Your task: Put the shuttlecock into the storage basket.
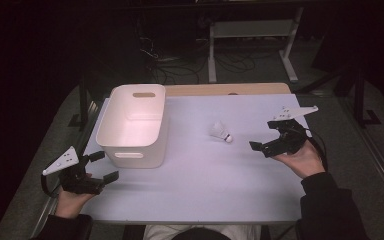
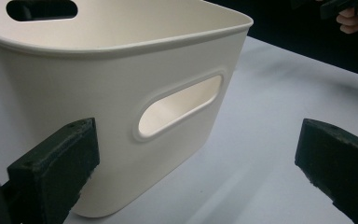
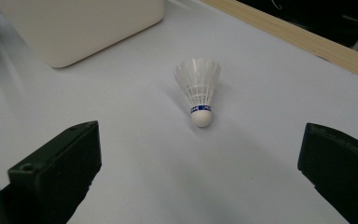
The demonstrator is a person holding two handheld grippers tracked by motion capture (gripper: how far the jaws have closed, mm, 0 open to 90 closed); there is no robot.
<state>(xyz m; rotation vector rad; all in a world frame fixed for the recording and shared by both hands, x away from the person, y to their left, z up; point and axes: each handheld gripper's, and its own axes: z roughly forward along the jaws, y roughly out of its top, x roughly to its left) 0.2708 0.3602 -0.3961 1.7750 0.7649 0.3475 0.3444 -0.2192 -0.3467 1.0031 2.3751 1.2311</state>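
**Shuttlecock lined up, pick not yet made**

Black jaws are seen spread wide at the bottom of the right gripper view, nothing held between them, and the shuttlecock is framed almost dead centre ahead of them, lying on its side with the cork tip pointed back toward the jaws and the feathers fanned away. From the high view, the right gripper is held off the table's right side, and the shuttlecock is found near it but clearly apart, out on the white table.

An approach is judged to be the step in hand: the reach has been set up, the grasp not made. What is called for next is a forward and downward move until the cork or the feather skirt sits between the jaws, then a gentle closing, since the feathers would be crushed easily.

Over on the other side, the left gripper is also held wide open and empty, just beside the near wall of the white storage bin, whose handle slot is faced directly.
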